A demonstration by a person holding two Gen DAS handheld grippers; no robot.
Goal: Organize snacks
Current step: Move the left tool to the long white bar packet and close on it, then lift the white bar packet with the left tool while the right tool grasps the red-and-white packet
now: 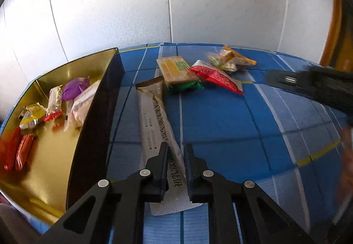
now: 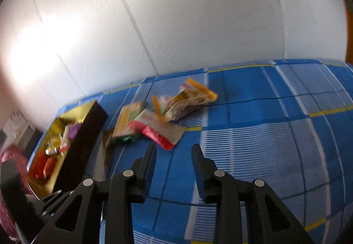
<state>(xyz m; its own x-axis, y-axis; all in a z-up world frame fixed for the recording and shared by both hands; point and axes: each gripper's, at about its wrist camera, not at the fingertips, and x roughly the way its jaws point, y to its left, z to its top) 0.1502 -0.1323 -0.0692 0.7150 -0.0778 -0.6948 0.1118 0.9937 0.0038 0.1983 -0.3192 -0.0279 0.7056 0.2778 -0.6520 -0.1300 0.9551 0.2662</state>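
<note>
A long grey-and-brown sachet stick (image 1: pixel 154 120) lies on the blue checked cloth beside the tin. My left gripper (image 1: pixel 176 149) straddles its near end, jaws narrowly apart on either side of it. A gold-lined tin (image 1: pixel 55 162) with a black wall at the left holds several wrapped snacks (image 1: pixel 53 103). Farther off lie a yellow-green packet (image 1: pixel 176 69), a red-and-white packet (image 1: pixel 216 77) and an orange-edged packet (image 1: pixel 231 58). My right gripper (image 2: pixel 174 149) is open and empty above the cloth, just short of the red packet (image 2: pixel 158 131). The tin (image 2: pixel 66 144) is at its left.
The blue checked cloth (image 1: pixel 231 125) covers the surface, with a white panelled wall (image 1: pixel 176 1) behind. The right gripper's body (image 1: pixel 308 83) shows at the right of the left wrist view. An orange frame (image 1: pixel 335 30) stands at far right.
</note>
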